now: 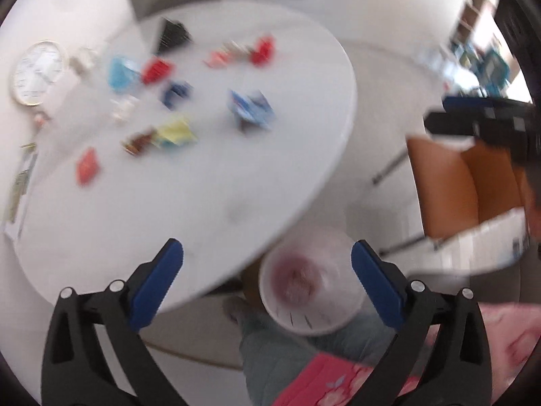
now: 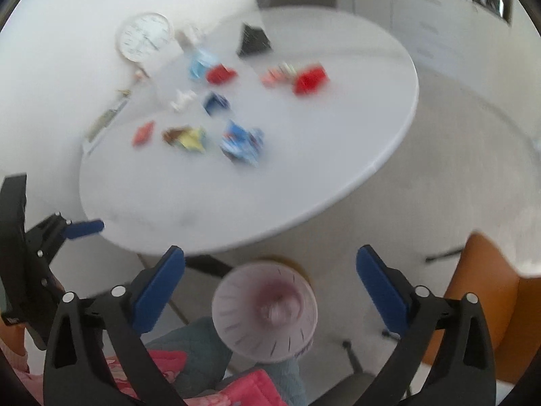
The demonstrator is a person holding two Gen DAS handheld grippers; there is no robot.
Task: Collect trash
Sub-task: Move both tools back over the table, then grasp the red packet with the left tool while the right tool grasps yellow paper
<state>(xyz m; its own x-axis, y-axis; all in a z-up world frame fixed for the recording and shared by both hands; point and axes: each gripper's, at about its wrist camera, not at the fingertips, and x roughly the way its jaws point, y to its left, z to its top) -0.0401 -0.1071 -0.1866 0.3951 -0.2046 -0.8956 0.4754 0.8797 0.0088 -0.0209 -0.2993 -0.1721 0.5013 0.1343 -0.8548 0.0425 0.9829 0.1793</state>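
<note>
Both views are blurred. Several crumpled wrappers lie on a round white table (image 1: 101, 223) (image 2: 304, 186): a blue-white one (image 1: 252, 108) (image 2: 241, 142), a yellow one (image 1: 174, 133) (image 2: 191, 138), red ones (image 1: 87, 165) (image 2: 309, 79). A white trash bin (image 1: 309, 291) (image 2: 265, 314) with something reddish inside stands on the floor below the table's near edge. My left gripper (image 1: 267, 264) is open and empty above the bin; it also shows in the right wrist view (image 2: 81, 228). My right gripper (image 2: 270, 270) is open and empty above the bin.
A round clock (image 1: 35, 72) (image 2: 143, 35) leans at the table's far left, a black object (image 1: 174, 34) (image 2: 253, 40) at the back. An orange chair (image 1: 470, 182) (image 2: 483, 297) stands to the right. The person's legs and pink clothing (image 1: 338, 385) are below.
</note>
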